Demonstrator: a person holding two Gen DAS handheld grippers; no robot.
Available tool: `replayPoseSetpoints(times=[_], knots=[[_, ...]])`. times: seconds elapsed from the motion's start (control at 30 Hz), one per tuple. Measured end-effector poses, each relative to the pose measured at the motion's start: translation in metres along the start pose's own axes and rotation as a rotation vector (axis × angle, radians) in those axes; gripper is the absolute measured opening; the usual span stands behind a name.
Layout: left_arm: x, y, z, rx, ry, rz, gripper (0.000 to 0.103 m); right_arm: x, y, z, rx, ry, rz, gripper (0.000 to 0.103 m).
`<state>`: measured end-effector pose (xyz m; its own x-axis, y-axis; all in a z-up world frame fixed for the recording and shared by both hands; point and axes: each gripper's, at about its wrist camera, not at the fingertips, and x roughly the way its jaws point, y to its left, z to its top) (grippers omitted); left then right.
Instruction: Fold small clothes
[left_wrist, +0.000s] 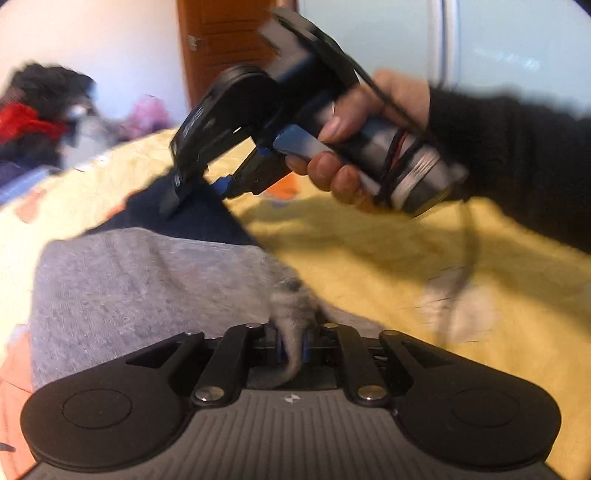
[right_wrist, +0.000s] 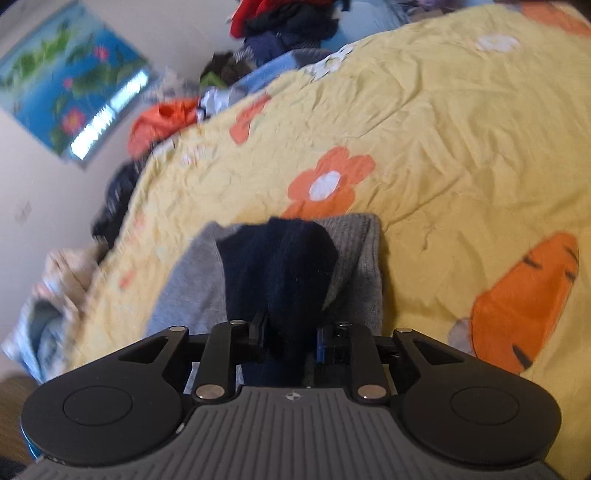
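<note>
While both claws work over yellow quilt (right_wrist: 443, 129) w/ orange flowers, left claw (left_wrist: 291, 341) clamped on grey garment (left_wrist: 129, 288), right claw (right_wrist: 290, 338) jaws apart round its navy part (right_wrist: 277, 266), clothes pile (right_wrist: 291, 22) beyond, poster (right_wrist: 70, 85) on wall.

Fuzzy grey knit garment (left_wrist: 122, 295), crinkled cotton quilt (right_wrist: 461, 140)

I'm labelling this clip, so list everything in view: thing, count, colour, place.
grey sock: one, grey, flat on bedspread, edge pinched in left gripper
navy sock: one, dark navy, lying over grey sock
bedspread: one, yellow with orange flowers and carrots, covers bed
clothes pile: one, red and dark, far bed edge
picture: one, blue with flowers, wall
left gripper: shut on grey sock
right gripper: jaws around navy sock
hand: one, holds right gripper
</note>
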<state>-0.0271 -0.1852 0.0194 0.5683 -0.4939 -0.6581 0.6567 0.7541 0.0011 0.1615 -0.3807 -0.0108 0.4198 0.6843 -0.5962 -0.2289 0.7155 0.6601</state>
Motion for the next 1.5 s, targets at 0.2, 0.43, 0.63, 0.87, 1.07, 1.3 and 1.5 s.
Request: replayPoseSetpoints(times=[0.2,0.43,0.63,0.87,1.07,1.3,1.5], knots=[[-0.075,0.065,-0.018,-0.108,-0.156,-0.076,0.088,-0.046,0.006,0.0,0.002,-0.194,-0.013,0.06],[-0.079,0.057,-0.063,0.285,-0.098,0.242,0.088,-0.007,0.02,0.005,-0.03,-0.097,-0.077,0.066],[-0.062,0.054,-0.08,0.314,-0.048,0.301,0.052,-0.003,0.026,-0.014,-0.069,-0.087,-0.109,0.066],[-0.063,0.045,-0.09,0.398,-0.075,0.315,0.029,-0.003,0.032,-0.018,-0.113,-0.116,-0.169,0.037],[-0.064,0.07,-0.095,0.339,0.002,0.335,0.006,-0.004,0.021,-0.026,-0.138,-0.084,-0.188,0.015],[-0.09,0.056,-0.088,0.33,-0.086,0.271,0.026,-0.038,0.024,-0.051,-0.024,-0.117,-0.102,0.056],[-0.088,0.056,-0.088,0.356,-0.119,0.291,0.06,-0.084,0.046,-0.111,-0.052,-0.024,0.017,0.056]])
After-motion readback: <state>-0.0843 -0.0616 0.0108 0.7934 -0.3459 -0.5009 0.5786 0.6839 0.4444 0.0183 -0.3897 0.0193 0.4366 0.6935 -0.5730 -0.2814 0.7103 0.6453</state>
